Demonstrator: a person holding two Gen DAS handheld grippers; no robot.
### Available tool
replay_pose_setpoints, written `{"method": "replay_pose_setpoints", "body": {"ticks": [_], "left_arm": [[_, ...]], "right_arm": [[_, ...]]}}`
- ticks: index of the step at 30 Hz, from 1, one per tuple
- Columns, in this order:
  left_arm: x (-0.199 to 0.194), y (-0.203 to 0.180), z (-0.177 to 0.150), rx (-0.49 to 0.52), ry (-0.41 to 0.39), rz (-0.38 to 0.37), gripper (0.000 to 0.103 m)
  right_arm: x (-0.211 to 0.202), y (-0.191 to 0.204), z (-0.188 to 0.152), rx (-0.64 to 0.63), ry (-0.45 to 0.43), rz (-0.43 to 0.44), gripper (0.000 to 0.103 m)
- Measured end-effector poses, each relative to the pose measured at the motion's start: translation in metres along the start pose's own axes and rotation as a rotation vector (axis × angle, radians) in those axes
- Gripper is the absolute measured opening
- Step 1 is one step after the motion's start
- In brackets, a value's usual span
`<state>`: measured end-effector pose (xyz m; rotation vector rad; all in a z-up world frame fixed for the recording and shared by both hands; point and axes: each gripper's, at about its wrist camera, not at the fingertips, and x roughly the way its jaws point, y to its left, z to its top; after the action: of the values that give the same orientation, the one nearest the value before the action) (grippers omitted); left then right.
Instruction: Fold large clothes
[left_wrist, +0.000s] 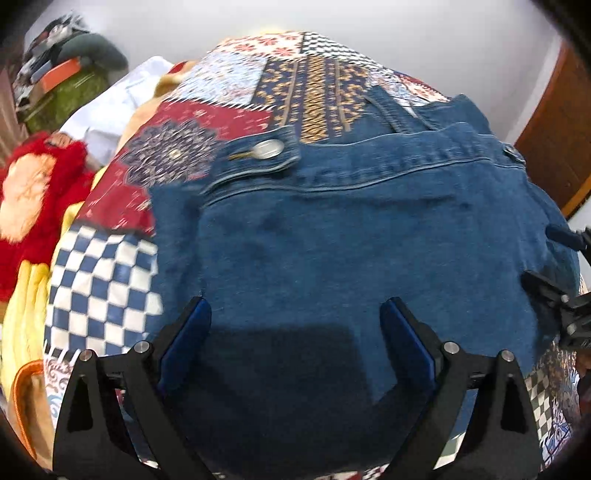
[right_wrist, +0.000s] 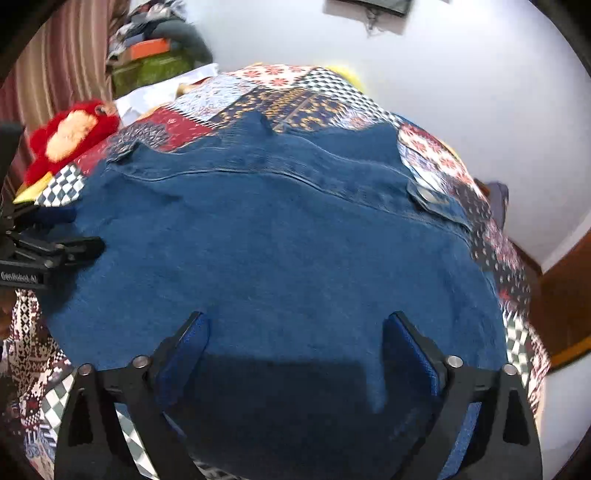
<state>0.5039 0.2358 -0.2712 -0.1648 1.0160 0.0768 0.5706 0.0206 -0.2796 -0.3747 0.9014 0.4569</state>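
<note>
A blue denim garment (left_wrist: 351, 236) lies spread flat on a patchwork bedspread (left_wrist: 236, 110), its waistband and metal button (left_wrist: 267, 149) at the far side. It also fills the right wrist view (right_wrist: 277, 251). My left gripper (left_wrist: 297, 310) is open, hovering just above the near part of the denim, nothing between its fingers. My right gripper (right_wrist: 297, 325) is open too, above the near denim. Each gripper shows at the other view's edge: the right one (left_wrist: 557, 266) at the denim's right edge, the left one (right_wrist: 74, 232) at its left edge.
A red plush toy (left_wrist: 33, 199) and yellow fabric (left_wrist: 26, 314) lie left of the bedspread. White cloth (left_wrist: 122, 103) and a pile of boxes and clothes (left_wrist: 62, 77) sit at the far left. A wooden door (left_wrist: 554, 136) stands at the right by the white wall.
</note>
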Motion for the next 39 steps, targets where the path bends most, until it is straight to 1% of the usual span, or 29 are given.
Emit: {"method": "replay_pose_setpoints", "body": {"ticks": [1,2,3,4,5,7,8,9,10,13,15,17,18,19,20,21,24,27,30,32,34,36,39], "left_arm": [[-0.002,0.002,-0.002,0.002,-0.002,0.027,0.096],[-0.003,0.005,-0.004,0.009,-0.008,0.058,0.096],[-0.005,0.008,-0.006,0.019,-0.013,0.082,0.096],[-0.008,0.012,-0.009,0.02,-0.014,0.074,0.096],[-0.012,0.016,-0.011,0.009,-0.014,0.082,0.096],[-0.016,0.025,-0.016,0.001,-0.013,0.136,0.096],[-0.019,0.029,-0.019,0.002,-0.013,0.161,0.096],[-0.022,0.033,-0.022,-0.002,-0.015,0.179,0.096],[-0.025,0.04,-0.026,-0.021,-0.014,0.175,0.096],[-0.033,0.059,-0.035,-0.116,-0.011,0.104,0.096],[-0.041,0.07,-0.04,-0.171,-0.009,0.084,0.096],[-0.047,0.074,-0.04,-0.192,0.001,0.097,0.096],[-0.051,0.076,-0.039,-0.197,-0.003,0.124,0.096],[-0.056,0.078,-0.038,-0.2,-0.009,0.156,0.096],[-0.063,0.08,-0.038,-0.203,-0.017,0.176,0.096],[-0.069,0.082,-0.038,-0.211,-0.029,0.18,0.096],[-0.094,0.089,-0.042,-0.265,-0.078,0.145,0.096],[-0.11,0.09,-0.05,-0.317,-0.129,0.098,0.097],[-0.11,0.089,-0.059,-0.356,-0.142,0.073,0.098],[-0.099,0.085,-0.067,-0.391,-0.122,0.041,0.098],[-0.084,0.078,-0.074,-0.423,-0.085,-0.019,0.098],[-0.07,0.068,-0.083,-0.45,-0.042,-0.098,0.098],[-0.055,0.052,-0.094,-0.483,-0.006,-0.19,0.098]], "right_arm": [[0.001,-0.01,-0.004,0.032,0.019,0.026,0.096],[0.003,-0.02,-0.008,0.057,0.04,0.019,0.095],[0.002,-0.025,-0.012,0.058,0.036,0.031,0.094],[-0.001,-0.03,-0.016,0.051,0.031,0.061,0.094],[-0.004,-0.032,-0.02,0.042,0.031,0.067,0.094],[-0.011,-0.034,-0.025,0.018,0.03,-0.018,0.094],[-0.015,-0.036,-0.027,0.007,0.026,-0.038,0.094],[-0.018,-0.039,-0.029,0.011,0.024,-0.035,0.094],[-0.022,-0.047,-0.032,0.038,0.029,-0.021,0.094],[-0.03,-0.068,-0.041,0.104,0.04,-0.022,0.094],[-0.035,-0.076,-0.048,0.129,0.045,-0.015,0.094],[-0.036,-0.085,-0.052,0.146,0.062,-0.07,0.095],[-0.034,-0.088,-0.053,0.14,0.071,-0.096,0.095],[-0.033,-0.092,-0.054,0.138,0.083,-0.106,0.095],[-0.034,-0.095,-0.056,0.151,0.088,-0.096,0.095],[-0.037,-0.1,-0.057,0.177,0.097,-0.081,0.095],[-0.048,-0.104,-0.057,0.214,0.082,-0.063,0.095],[-0.07,-0.097,-0.051,0.241,0.005,-0.03,0.095],[-0.083,-0.084,-0.04,0.241,-0.049,-0.019,0.095],[-0.091,-0.066,-0.034,0.207,-0.088,-0.01,0.095],[-0.094,-0.05,-0.029,0.172,-0.109,0.005,0.095],[-0.089,-0.034,-0.026,0.142,-0.11,0.026,0.095],[-0.073,-0.015,-0.023,0.119,-0.083,0.075,0.095]]}}
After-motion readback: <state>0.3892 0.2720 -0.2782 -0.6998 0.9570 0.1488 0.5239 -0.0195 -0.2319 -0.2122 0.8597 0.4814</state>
